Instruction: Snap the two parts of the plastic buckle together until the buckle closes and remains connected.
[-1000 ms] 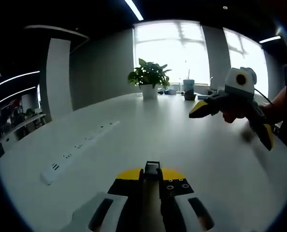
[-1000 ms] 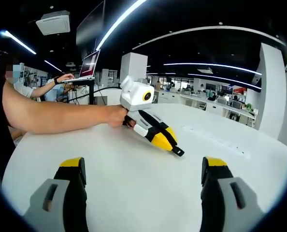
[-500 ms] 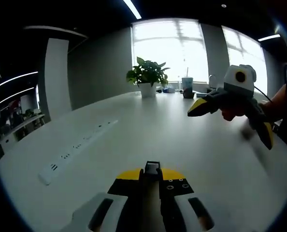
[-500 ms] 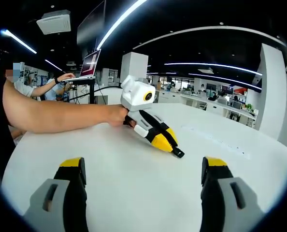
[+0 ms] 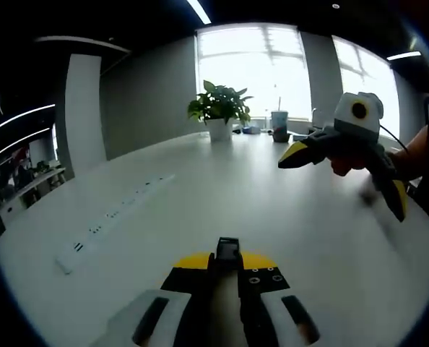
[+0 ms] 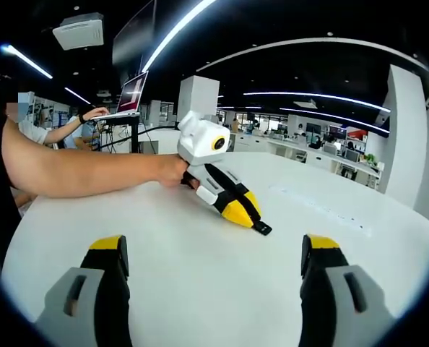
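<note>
An open office with dark ceilings and strip lights surrounds a broad, smooth white bench (image 5: 200, 202) with a rounded edge; bright windows stand at its far side in the left gripper view.

In that view, a long flat white power strip (image 5: 110, 220) lies at the left, well apart from everything else. Farther back, a leafy plant (image 5: 218, 108) in a white pot and a dark cup (image 5: 279, 124) stand near the far edge. The left tongs (image 5: 227, 264) rise from the bottom, their yellow-and-black jaws pressed together on a small black buckle (image 5: 227, 250) that juts from the tips; it is too small to tell whether this is one part or both. At the right, the right tongs (image 5: 341, 177) hang above the bench in a hand (image 5: 348, 165), jaws spread wide with nothing between them. Bare bench lies all around.

In the right gripper view, a bare forearm (image 6: 84, 172) reaches in from the left, with a person at a laptop (image 6: 132, 95) behind it. The left tongs (image 6: 254, 223) slant down toward the bench, the black buckle (image 6: 261, 228) at their tips close to the surface. The right tongs (image 6: 214, 264) frame the bottom, jaws far apart, open white bench between them. A white pillar (image 6: 409, 137) stands at the far right.
</note>
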`<state>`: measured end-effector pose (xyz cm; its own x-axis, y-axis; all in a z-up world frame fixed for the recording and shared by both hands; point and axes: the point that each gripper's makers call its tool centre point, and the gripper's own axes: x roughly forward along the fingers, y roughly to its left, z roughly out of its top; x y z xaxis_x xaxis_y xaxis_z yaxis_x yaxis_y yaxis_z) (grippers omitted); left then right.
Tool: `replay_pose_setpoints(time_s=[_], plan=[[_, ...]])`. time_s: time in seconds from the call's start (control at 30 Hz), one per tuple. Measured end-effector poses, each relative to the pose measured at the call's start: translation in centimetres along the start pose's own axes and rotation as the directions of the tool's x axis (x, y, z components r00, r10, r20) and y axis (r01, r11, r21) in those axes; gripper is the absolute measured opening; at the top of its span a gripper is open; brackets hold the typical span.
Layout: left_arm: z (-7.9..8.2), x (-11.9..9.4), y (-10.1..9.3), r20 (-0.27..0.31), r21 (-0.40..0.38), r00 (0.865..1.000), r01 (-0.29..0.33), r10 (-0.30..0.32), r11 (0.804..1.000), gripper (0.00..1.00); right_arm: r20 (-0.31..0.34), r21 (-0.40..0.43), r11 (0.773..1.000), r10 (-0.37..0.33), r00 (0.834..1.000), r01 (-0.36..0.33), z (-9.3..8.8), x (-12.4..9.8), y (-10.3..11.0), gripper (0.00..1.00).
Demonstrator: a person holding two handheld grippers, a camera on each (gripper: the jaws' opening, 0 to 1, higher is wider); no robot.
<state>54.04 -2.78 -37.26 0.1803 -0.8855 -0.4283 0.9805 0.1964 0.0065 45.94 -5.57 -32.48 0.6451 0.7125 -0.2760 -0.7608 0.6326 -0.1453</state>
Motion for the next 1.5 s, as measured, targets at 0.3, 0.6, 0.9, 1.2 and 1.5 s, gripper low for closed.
replay_pose_setpoints(time_s=[0.3, 0.6, 0.9, 1.2, 1.5], plan=[[-0.2, -0.2, 0.4, -0.014, -0.033, 1.0, -0.002, 0.002, 0.999, 0.1, -0.008, 0.001, 1.0, -0.001, 1.0, 0.001, -0.2, 0.1, 0.0, 1.0], [-0.3, -0.1, 1.0, -0.015, -0.052, 1.0, 0.006, -0.006, 0.999, 0.1, -0.012, 0.001, 1.0, 0.005, 1.0, -0.005, -0.3, 0.1, 0.1, 1.0], [-0.2, 0.1, 1.1, -0.011, -0.06, 1.0, 0.012, -0.013, 0.998, 0.1, -0.017, 0.002, 1.0, 0.009, 1.0, -0.009, -0.5, 0.2, 0.1, 1.0], [2.3, 0.2, 2.0, 0.132, -0.143, 0.991, -0.017, 0.036, 0.99, 0.74, -0.022, 0.001, 1.0, 0.015, 1.0, -0.015, -0.6, 0.2, 0.2, 1.0], [3.1, 0.4, 2.0, 0.166, -0.147, 0.984, -0.037, 0.061, 0.988, 1.0, -0.016, 0.004, 1.0, 0.014, 1.0, -0.014, -0.5, 0.2, 0.4, 1.0]])
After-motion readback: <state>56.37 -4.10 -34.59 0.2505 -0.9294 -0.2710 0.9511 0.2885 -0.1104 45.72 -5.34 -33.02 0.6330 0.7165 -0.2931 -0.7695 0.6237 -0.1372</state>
